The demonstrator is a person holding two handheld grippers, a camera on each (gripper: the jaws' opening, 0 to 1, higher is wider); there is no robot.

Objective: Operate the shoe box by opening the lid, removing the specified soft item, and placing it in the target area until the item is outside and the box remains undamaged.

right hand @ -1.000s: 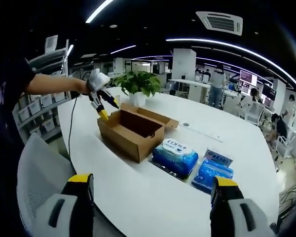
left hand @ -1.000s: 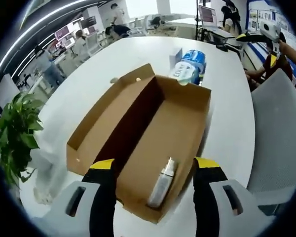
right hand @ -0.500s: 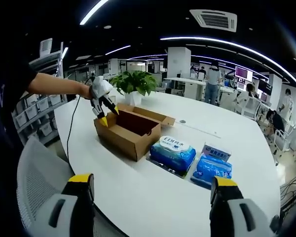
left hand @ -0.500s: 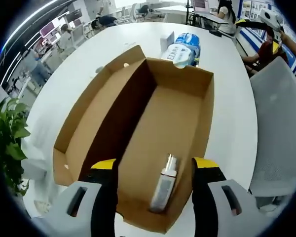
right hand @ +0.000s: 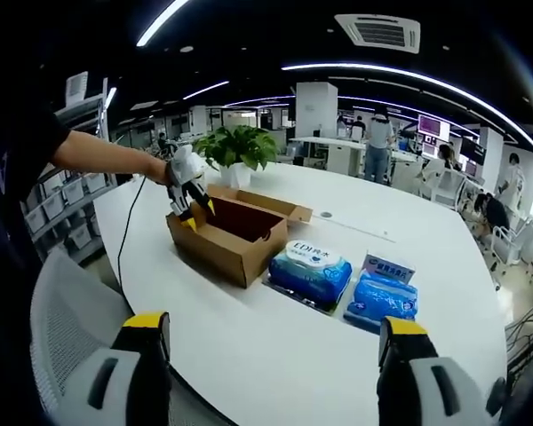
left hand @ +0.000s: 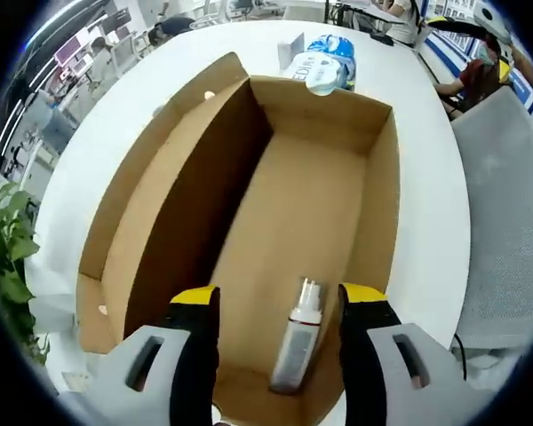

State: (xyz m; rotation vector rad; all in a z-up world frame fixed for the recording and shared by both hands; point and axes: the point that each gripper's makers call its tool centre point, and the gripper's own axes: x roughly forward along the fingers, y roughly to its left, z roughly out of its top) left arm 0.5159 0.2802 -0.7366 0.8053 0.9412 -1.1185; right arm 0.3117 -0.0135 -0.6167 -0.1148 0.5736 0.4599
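Observation:
The brown cardboard shoe box (left hand: 338, 133) stands open on the white table (right hand: 275, 346), its lid folded back to the left. A small white spray bottle (left hand: 298, 342) lies on the box floor near the close end. My left gripper (left hand: 275, 306) hangs open just above that end, with the bottle between its yellow-tipped jaws but not touched. In the right gripper view the box (right hand: 231, 240) sits far off, with the left gripper (right hand: 192, 213) over its left end. My right gripper (right hand: 271, 333) is open, low over the table's near edge, holding nothing.
Two blue packs of wet wipes (right hand: 311, 271) (right hand: 384, 300) lie to the right of the box. A potted plant (right hand: 240, 151) stands behind it. A grey chair (right hand: 71, 328) is at the table's near side. People and desks fill the office behind.
The left gripper has come down toward the box's near end, so box and bottle look bigger. The right gripper has stayed in place.

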